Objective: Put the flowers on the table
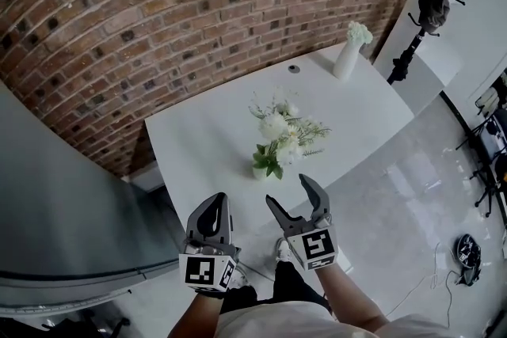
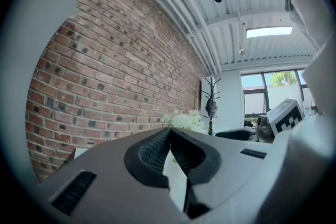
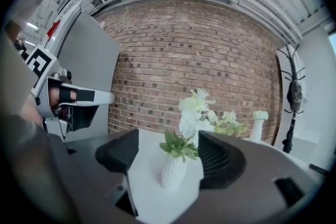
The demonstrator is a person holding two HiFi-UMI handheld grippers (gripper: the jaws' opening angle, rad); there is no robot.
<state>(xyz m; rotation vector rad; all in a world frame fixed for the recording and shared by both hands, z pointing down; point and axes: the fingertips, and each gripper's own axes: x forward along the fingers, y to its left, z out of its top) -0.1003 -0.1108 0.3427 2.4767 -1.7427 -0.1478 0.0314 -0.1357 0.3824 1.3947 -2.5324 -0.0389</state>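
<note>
A bunch of white flowers (image 1: 279, 134) with green leaves stands in a small white textured vase (image 1: 260, 171) near the front edge of the white table (image 1: 198, 138). My right gripper (image 1: 287, 190) hovers just in front of it, open, with nothing between its pads. In the right gripper view the vase (image 3: 173, 171) and flowers (image 3: 194, 110) show ahead between the spread jaws of the right gripper (image 3: 168, 152), apart from both. My left gripper (image 1: 212, 200) hangs beside it to the left, off the table's front edge, shut and empty. In the left gripper view the left gripper (image 2: 169, 131) has its jaws meeting at the tips.
A tall white vase (image 1: 345, 59) with pale flowers stands at the table's far right corner, and a small round disc (image 1: 294, 69) lies near it. A brick wall (image 1: 158, 12) runs behind the table. A black coat stand (image 1: 432, 4) is at the right and a grey panel (image 1: 47, 202) at the left.
</note>
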